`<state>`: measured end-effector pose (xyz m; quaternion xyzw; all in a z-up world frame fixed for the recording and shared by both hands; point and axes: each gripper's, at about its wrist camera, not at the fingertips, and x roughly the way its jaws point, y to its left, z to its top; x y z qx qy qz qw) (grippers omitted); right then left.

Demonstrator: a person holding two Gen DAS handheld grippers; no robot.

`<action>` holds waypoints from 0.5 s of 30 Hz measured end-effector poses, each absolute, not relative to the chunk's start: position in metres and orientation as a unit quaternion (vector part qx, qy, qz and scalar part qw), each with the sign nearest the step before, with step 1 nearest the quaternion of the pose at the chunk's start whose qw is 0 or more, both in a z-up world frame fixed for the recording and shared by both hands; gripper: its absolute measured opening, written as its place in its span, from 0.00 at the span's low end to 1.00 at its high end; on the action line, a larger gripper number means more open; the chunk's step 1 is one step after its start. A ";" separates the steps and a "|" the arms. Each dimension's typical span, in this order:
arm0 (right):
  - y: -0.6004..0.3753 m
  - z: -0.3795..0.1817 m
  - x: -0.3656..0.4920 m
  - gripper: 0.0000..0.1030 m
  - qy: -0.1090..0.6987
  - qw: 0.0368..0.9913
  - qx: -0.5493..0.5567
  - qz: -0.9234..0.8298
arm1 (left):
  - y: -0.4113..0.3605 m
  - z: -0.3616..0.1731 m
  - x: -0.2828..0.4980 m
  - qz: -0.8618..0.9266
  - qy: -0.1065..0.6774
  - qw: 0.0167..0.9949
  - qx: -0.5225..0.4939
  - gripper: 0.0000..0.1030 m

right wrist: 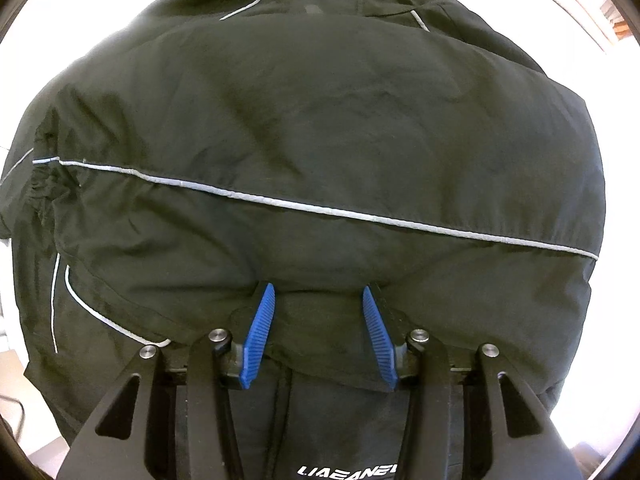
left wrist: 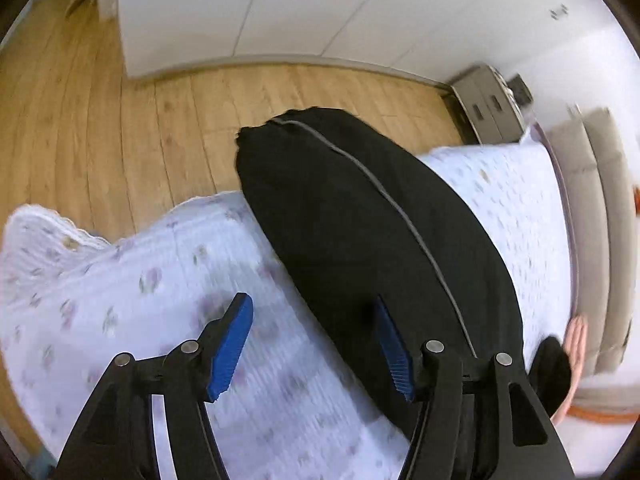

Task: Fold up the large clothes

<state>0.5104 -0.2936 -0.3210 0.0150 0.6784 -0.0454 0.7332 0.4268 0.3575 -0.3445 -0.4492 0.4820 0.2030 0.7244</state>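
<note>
A large black jacket [left wrist: 360,216] with thin grey piping lies across a bed with a floral lilac-white cover [left wrist: 132,288]; one end hangs over the bed's edge toward the floor. My left gripper [left wrist: 312,304] is open above the cover, its right finger beside the jacket's edge, holding nothing. In the right wrist view the jacket [right wrist: 320,128] fills the frame, with a folded layer lying across it. My right gripper [right wrist: 316,292] is open, its blue fingertips touching the edge of that fold.
Wooden floor [left wrist: 100,128] lies beyond the bed, with white wardrobe doors [left wrist: 260,8] behind it. A grey drawer unit [left wrist: 488,100] stands at the right by a beige headboard [left wrist: 600,220]. A hand [left wrist: 576,336] shows at the right edge.
</note>
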 end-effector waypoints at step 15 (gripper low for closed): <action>-0.269 -0.323 0.519 0.50 0.681 0.731 0.005 -0.044 | 0.313 -0.280 0.473 0.162 0.457 0.828 -0.283 0.16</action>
